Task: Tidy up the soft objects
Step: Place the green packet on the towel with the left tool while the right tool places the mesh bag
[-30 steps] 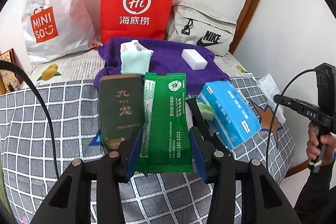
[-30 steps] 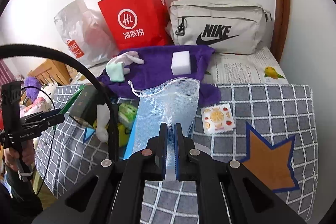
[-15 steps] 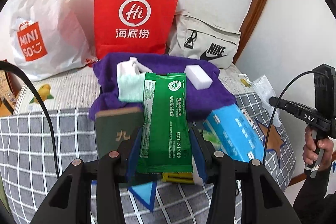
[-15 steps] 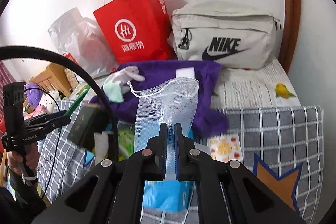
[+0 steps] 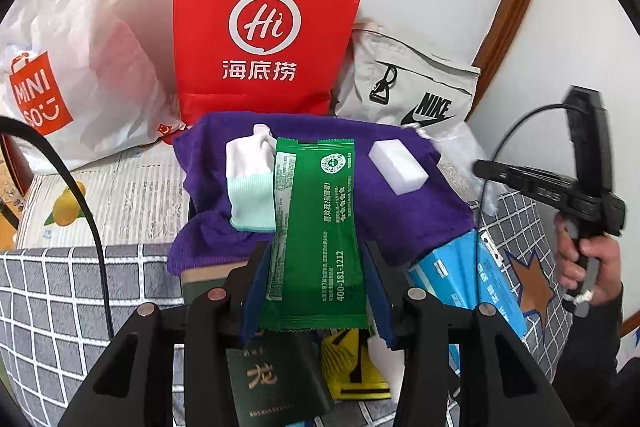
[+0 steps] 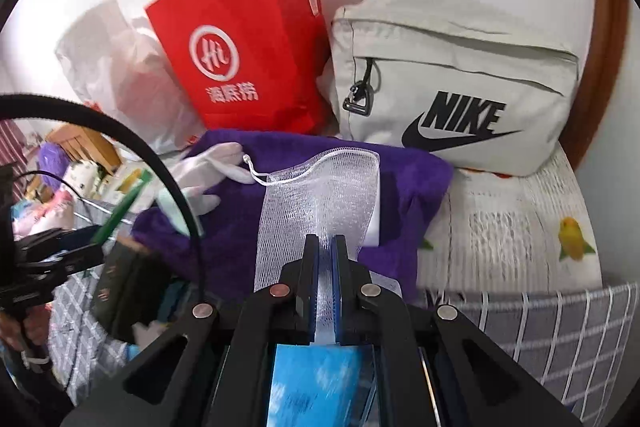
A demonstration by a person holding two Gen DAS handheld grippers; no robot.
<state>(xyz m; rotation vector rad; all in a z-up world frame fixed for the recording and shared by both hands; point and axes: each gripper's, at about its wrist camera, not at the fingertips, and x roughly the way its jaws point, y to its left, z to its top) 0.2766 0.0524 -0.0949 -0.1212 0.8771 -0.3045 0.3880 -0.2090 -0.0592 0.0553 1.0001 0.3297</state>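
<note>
My left gripper (image 5: 316,283) is shut on a green wet-wipe packet (image 5: 316,235) and holds it up above the bed, in front of a purple towel (image 5: 384,211). On the towel lie a white and mint sock (image 5: 250,183) and a white sponge block (image 5: 398,167). My right gripper (image 6: 325,259) is shut on a white mesh drawstring pouch (image 6: 324,199) and holds it over the same towel (image 6: 412,179). The sock (image 6: 208,171) lies to its left. The right gripper also shows in the left wrist view (image 5: 496,173).
A red paper bag (image 5: 264,35), a white Miniso bag (image 5: 52,83) and a grey Nike bag (image 6: 460,87) stand against the wall. A blue tissue pack (image 5: 480,279), a dark green book (image 5: 272,383) and a yellow item (image 5: 352,367) lie on the checked bedspread (image 5: 60,291).
Both grippers have moved forward toward the purple towel with their loads. The book and the blue pack have slid down to the bottom of the views.
</note>
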